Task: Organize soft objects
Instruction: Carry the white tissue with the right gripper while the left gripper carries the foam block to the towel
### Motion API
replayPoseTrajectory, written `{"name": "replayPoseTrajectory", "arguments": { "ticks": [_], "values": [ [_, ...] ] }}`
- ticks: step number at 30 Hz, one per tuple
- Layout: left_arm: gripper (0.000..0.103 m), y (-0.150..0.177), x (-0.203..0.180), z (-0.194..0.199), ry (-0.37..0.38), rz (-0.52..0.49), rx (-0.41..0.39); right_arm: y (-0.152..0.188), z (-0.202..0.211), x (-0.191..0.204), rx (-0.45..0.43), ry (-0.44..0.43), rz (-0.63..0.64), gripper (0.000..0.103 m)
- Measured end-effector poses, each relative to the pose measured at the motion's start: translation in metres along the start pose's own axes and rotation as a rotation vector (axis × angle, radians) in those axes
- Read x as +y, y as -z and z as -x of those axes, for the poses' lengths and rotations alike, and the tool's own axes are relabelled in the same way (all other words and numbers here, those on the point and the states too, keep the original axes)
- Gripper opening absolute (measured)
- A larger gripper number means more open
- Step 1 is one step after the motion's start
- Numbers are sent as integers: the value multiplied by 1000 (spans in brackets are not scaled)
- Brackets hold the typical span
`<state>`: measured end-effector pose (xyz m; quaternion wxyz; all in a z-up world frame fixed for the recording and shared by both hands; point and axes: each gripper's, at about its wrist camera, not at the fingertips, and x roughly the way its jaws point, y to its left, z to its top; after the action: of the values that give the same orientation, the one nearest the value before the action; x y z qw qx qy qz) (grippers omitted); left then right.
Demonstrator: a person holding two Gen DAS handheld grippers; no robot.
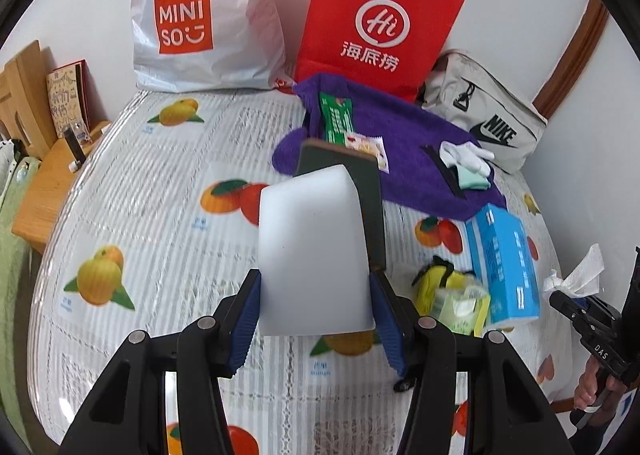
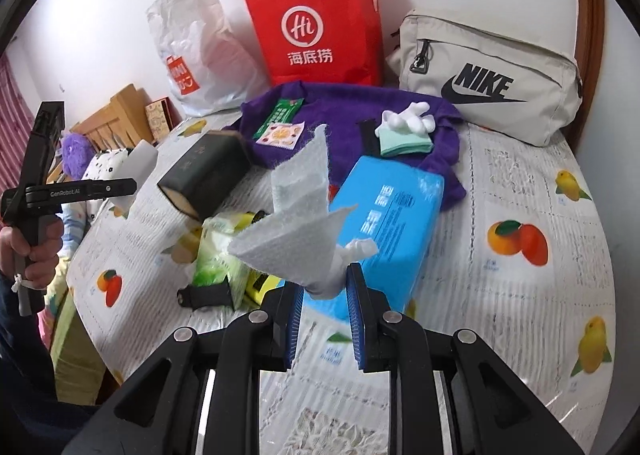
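Two grippers loaded, both held above the counter [image 1: 132,191]: left gripper [image 1: 316,319] clamps a white sponge block [image 1: 312,251] w/ jaws approx. half open; right gripper [image 2: 324,319] is nearly closed, pinching a white tissue [image 2: 296,227]. Risk: tissue is thin, grip area small, so it could prob. tear or slip. Sponge may pop out if squeezed unevenly.

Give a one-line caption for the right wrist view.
Right gripper pinches white tissue above blue tissue box.
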<state>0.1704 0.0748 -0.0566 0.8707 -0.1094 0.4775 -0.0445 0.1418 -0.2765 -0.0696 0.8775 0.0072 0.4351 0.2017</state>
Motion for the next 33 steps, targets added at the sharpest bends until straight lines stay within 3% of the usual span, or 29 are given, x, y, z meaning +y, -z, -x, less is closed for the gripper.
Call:
{"name": "replayPoseTrajectory", "arguments": {
  "ticks": [8, 20, 33],
  "values": [
    [51, -28, -6, -6, 0, -17, -23, -23, -16, -10, 13, 5, -14, 21],
    [51, -77, -15, -41, 23, -40, -8, -76, -39, -21, -35, 1, -22, 22],
    [51, -126, -27, -87, 2, -61, 40, -132, -107, -36, 24, -5, -35, 22]
  ]
}}
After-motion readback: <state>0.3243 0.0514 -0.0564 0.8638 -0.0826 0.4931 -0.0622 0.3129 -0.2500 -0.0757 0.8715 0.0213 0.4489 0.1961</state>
